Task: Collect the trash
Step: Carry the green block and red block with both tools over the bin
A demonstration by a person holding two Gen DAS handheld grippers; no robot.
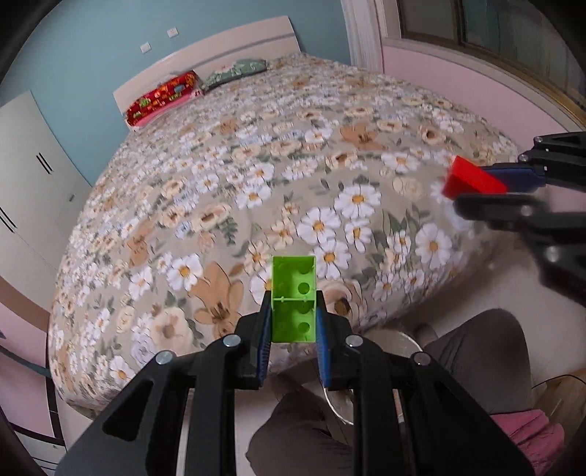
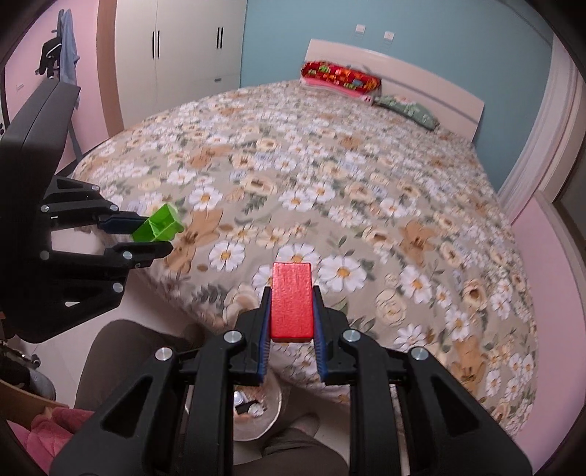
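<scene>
Above the foot of the floral bed (image 1: 256,175), two pieces of trash held aloft. Between the pads of the left tool (image 1: 293,322): green plastic block (image 1: 295,300), open-sided, split by a thin divider, round holes along one wall. Between the pads of the right tool (image 2: 292,315): red block (image 2: 292,300), flat, rectangular, slightly grainy face. Both tools closed snugly on their pieces, blue pads pressed against the sides.

Both tools tilted downward over the bed's near edge, side by side yet well apart. Below them, a person's knees in dark trousers (image 2: 121,351), seated.

From the left wrist view: right tool (image 1: 487,186) at the right edge, blurred, red block (image 1: 472,179) seen as a wedge; round metal bin rim (image 1: 399,340) partly hidden behind the fingers. From the right wrist view: left tool (image 2: 154,234) at the left, green block (image 2: 159,225) seen obliquely; bin (image 2: 263,413) more open to sight, scraps inside, between the knees. Wardrobe (image 2: 183,47) and hanging clothes (image 2: 62,47) clear only here; window frame (image 1: 476,22) only in the left view. Red pillow (image 2: 340,78) at the headboard in both.
</scene>
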